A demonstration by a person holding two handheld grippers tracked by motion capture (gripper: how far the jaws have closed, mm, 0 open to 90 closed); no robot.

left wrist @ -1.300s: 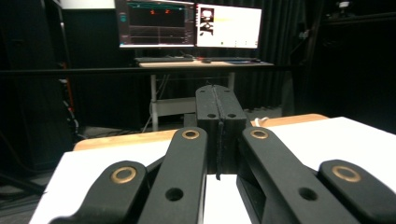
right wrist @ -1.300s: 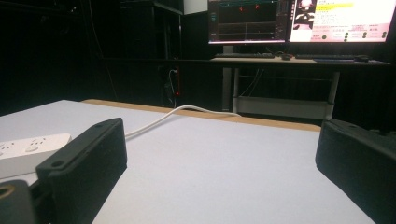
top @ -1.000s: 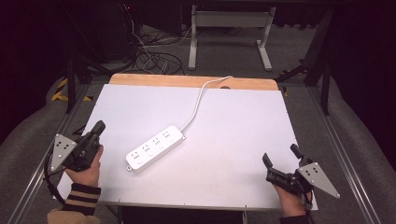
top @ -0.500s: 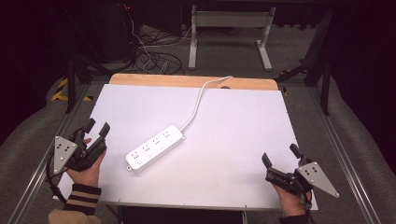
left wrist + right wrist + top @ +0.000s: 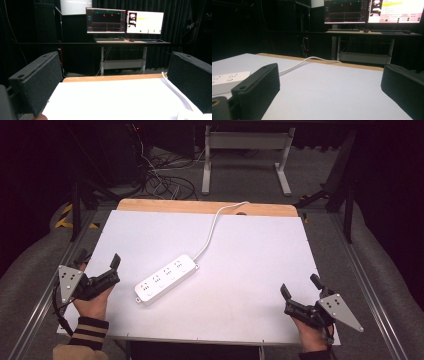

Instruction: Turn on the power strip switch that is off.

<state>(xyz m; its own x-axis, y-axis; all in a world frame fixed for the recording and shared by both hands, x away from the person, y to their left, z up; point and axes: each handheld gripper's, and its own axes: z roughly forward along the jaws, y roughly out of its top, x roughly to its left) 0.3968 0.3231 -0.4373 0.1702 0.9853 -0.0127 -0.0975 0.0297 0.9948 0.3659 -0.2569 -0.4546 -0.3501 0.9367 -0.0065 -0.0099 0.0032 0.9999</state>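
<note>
I read no lettering on the white four-socket power strip (image 5: 165, 278); my left gripper (image 5: 99, 262) has just been opening, wide and empty; right gripper (image 5: 299, 288) wide too

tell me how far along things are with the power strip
Barely begun, by the look of it. Done: nothing; the white power strip lies flat mid-table, its cable trailing off the far edge. In hand: the left claw has just been opening and stands wide with nothing between its jaws, beside the strip's near end. The right claw waits open at the table's near right corner. Left: grasping the strip and all handling.
</note>
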